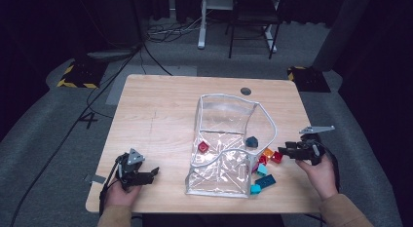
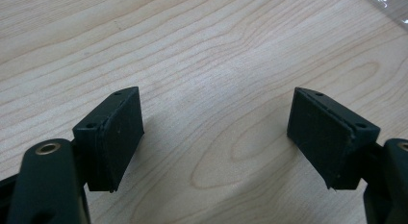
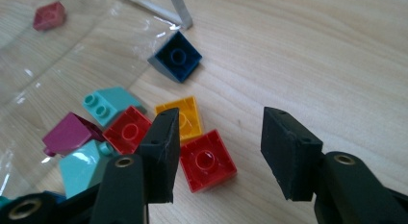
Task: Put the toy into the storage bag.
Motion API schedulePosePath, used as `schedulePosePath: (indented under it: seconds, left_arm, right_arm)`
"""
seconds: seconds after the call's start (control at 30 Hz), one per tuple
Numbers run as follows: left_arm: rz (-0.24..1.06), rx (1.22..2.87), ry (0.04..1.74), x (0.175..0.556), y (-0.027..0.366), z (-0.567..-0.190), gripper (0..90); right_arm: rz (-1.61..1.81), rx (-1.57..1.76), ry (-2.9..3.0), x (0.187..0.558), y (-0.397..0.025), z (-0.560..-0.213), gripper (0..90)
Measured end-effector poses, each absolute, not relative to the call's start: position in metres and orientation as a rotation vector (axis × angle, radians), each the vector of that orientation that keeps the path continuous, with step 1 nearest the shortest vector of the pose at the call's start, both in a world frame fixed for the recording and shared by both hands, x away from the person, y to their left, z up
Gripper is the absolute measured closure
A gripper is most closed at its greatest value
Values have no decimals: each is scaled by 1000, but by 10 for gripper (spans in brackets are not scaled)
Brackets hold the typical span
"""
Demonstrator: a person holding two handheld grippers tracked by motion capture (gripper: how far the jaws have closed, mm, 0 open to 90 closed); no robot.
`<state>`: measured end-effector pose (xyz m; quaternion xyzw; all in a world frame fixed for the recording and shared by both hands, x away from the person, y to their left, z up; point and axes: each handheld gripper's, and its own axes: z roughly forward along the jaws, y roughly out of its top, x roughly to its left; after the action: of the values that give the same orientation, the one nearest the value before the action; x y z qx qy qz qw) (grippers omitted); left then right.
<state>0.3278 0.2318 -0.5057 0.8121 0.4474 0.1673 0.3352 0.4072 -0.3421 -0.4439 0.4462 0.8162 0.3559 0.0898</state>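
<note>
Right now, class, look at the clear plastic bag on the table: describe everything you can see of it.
The clear plastic bag looks like thin, glossy, see-through film edged with a pale grey band. It lies on the wooden table, right of centre, its mouth standing open at the far end while the near part lies flatter and wrinkled, catching glare. A red brick shows inside it. A dark blue brick sits at its right edge, and other coloured bricks crowd its near right corner. Neither gripper touches it.

bare table [image 1: 156, 115] left, bricks [image 1: 265, 163] crowding clear bag [image 1: 224, 139]
</note>
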Motion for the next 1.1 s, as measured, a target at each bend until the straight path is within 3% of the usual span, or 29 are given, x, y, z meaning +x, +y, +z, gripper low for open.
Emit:
schedulePosePath:
  seconds: [0.43, 0.63, 1.1]
  left_arm:
    - [437, 2119, 1167, 328, 232, -506, 205]
    - [437, 2119, 1167, 328, 232, -506, 205]
    - [438, 2117, 1167, 328, 232, -506, 205]
  right_arm:
    - [1006, 1296, 2484, 403, -334, -474, 480]
    - [928, 1257, 2488, 401, -328, -481, 568]
    - [922, 1264, 2471, 402, -330, -481, 584]
